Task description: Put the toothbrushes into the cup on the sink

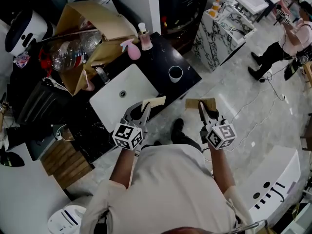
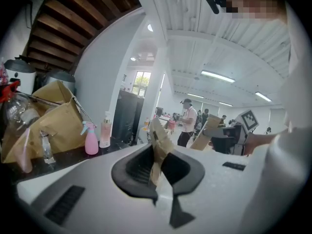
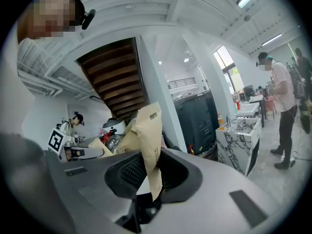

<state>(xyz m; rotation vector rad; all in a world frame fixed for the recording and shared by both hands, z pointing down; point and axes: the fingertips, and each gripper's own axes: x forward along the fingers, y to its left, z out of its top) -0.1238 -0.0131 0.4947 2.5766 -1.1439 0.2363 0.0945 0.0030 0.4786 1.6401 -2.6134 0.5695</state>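
A white cup [image 1: 175, 73] stands on the black counter [image 1: 161, 52], to the right of the white sink basin [image 1: 113, 101]. Both grippers are held over the floor in front of the counter. My left gripper [image 1: 146, 107] is shut on a flat pale-brown paper toothbrush packet [image 1: 155, 102]; in the left gripper view that packet [image 2: 159, 139] stands up between the jaws of the left gripper [image 2: 157, 168]. My right gripper [image 1: 202, 109] is shut on a second brown packet [image 1: 200, 103], which rises from the jaws of the right gripper [image 3: 148, 175] in its own view as a tall paper sleeve [image 3: 150, 135]. No bare toothbrush shows.
A pink spray bottle [image 1: 130, 49] and a pump bottle [image 1: 144, 37] stand at the counter's back. A big brown paper bag [image 1: 92, 21] with plastic bottles [image 1: 73, 50] lies to the left of the basin. A marble-fronted unit [image 1: 219, 35] and a person [image 1: 287, 38] are far right.
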